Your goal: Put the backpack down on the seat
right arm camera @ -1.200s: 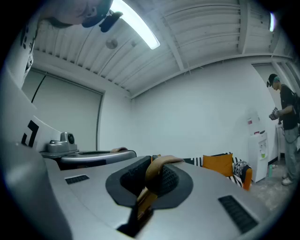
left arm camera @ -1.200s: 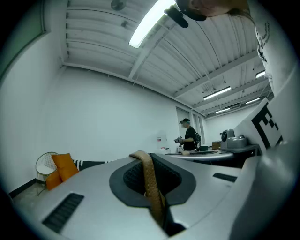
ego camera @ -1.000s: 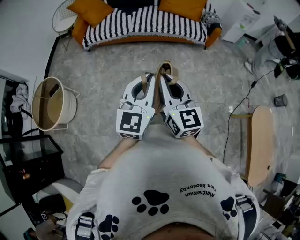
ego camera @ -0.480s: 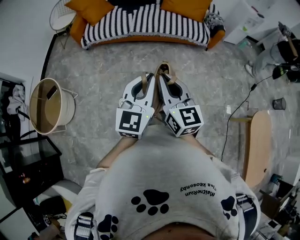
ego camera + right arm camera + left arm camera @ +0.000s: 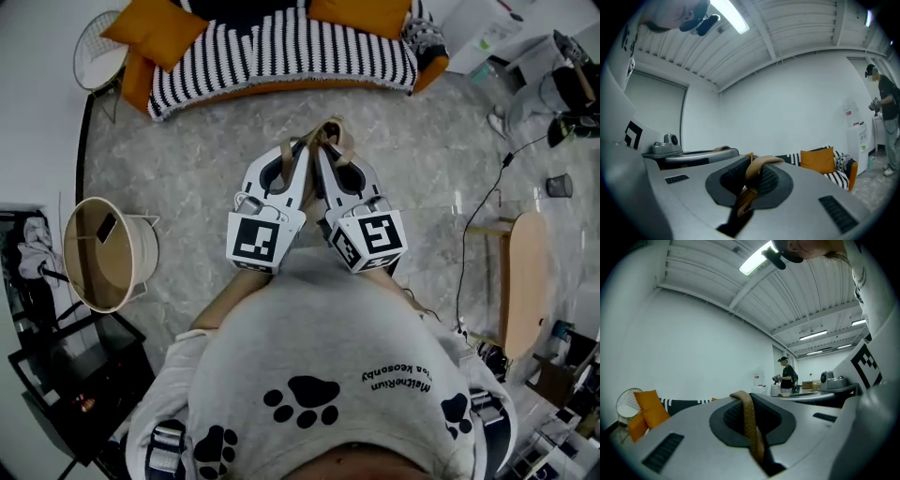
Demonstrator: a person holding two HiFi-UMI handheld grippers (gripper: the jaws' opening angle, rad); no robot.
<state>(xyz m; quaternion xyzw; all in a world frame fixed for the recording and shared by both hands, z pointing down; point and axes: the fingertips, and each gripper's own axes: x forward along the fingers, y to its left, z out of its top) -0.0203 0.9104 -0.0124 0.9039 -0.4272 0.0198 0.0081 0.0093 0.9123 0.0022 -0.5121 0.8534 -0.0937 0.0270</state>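
Head view: backpack's tan strap (image 5: 324, 136) at frame centre, looped up between the two tool tips. Pack body hidden, can't place it. Strap is over grey stone floor (image 5: 187, 159), well apart from striped sofa (image 5: 281, 47) along top edge of frame.

L gripper (image 5: 298, 155) and R gripper (image 5: 328, 157) sit side by side, tips converging on the strap, marker cubes back toward person's grey paw-print shirt (image 5: 319, 375).

Left gripper view: jaws closed right down, tan strap (image 5: 750, 425) pinched in the seam, running up over the dark pad recess. Right gripper view: same, jaws shut on tan strap (image 5: 754, 171), which folds over at the top of the recess.

Surroundings, head view: orange cushion (image 5: 155, 28) on sofa, upper left. Round basket (image 5: 108, 253) at mid left on floor. Wooden side table (image 5: 523, 281) at right edge, black cable trailing across floor nr it.

Bkgd of gripper views: sofa w/ orange cushion low in frame, white wall behind; another person (image 5: 787, 378) standing far off.
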